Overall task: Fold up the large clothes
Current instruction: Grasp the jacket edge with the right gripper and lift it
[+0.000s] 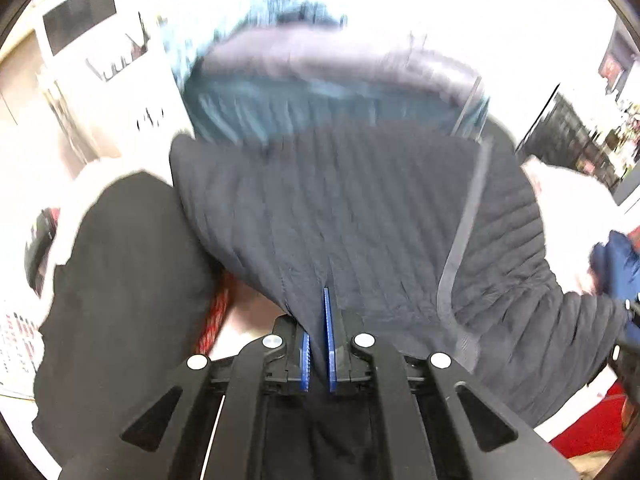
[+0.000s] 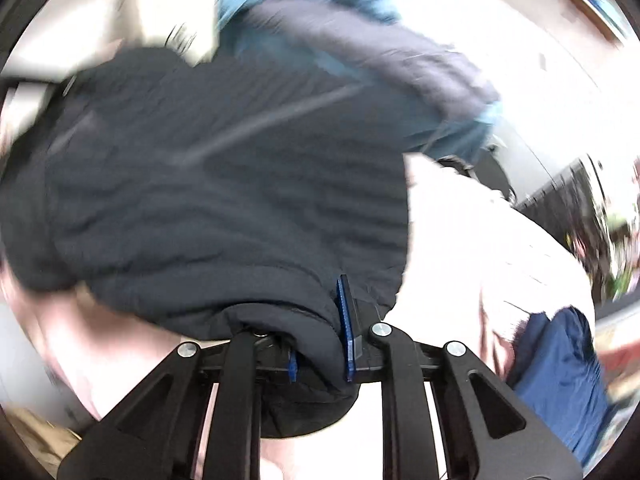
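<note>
Both the left gripper [image 1: 318, 354] and the right gripper [image 2: 320, 344] pinched the hem of the dark quilted jacket [image 1: 352, 208], which hung spread between them above the white table [image 2: 472, 248].

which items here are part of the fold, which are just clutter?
In the job:
- dark quilted jacket
- left gripper, shut on its edge
- right gripper, shut on a thicker bunch

Lying about:
- navy garment
- black garment
- red surface
</note>
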Demonstrator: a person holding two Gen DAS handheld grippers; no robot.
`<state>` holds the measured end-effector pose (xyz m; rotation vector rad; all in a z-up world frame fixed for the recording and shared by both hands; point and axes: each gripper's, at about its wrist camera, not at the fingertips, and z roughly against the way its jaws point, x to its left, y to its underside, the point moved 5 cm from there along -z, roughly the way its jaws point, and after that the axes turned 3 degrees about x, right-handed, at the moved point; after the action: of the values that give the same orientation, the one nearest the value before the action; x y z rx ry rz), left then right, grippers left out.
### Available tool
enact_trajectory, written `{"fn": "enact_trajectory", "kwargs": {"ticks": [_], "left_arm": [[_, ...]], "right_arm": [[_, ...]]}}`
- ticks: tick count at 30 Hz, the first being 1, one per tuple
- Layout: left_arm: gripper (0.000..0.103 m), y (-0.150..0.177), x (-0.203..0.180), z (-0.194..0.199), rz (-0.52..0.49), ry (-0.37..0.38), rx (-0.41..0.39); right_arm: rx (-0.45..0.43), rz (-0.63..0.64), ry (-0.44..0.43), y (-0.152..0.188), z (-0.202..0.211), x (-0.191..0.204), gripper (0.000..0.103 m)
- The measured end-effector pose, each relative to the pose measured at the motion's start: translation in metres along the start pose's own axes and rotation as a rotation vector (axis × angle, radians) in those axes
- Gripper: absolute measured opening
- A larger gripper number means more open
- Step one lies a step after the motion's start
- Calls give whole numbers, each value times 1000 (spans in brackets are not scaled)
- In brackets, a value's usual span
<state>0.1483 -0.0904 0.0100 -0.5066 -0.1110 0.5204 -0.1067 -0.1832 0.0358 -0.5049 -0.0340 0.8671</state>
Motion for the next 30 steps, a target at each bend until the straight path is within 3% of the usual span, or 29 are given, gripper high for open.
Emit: {"fn": "enact_trajectory", "kwargs": {"ticks": [5,11,14,18,21,23,25,26,28,30], "left_arm": [[4,-20,-67,105,-56,3,-203],[3,-7,-133,237,-109,47,-408],[3,-14,-146,292,-84,100,-493],[3,-16,-163,388,-84,129,-708],[3,-17,-171,444,-78,182,-859],[4,-21,-173,467,-93,233,-939],[5,-31,-183,469,-86,245,-937],[7,-39,-185,460,-80,254,-909],[9,-64,-185,408,-44,258,-766],[20,-88,-177,328,-19,241,-558]], "right_arm": [[-216,-50,-73,-22,93,-54,15],[-495,-12,-209,-16,229,-110,10],[-624,37,-267,-10,296,-126,10],[-835,66,-355,-7,380,-146,10],[-1008,4,-440,-13,433,-182,10],[-1066,-62,-519,-20,449,-199,10],[-1058,-116,-591,-39,441,-217,10],[-1034,-157,-576,-49,430,-223,10],[-915,-211,-496,-64,394,-221,11],[-706,-270,-355,-84,329,-217,16]]}}
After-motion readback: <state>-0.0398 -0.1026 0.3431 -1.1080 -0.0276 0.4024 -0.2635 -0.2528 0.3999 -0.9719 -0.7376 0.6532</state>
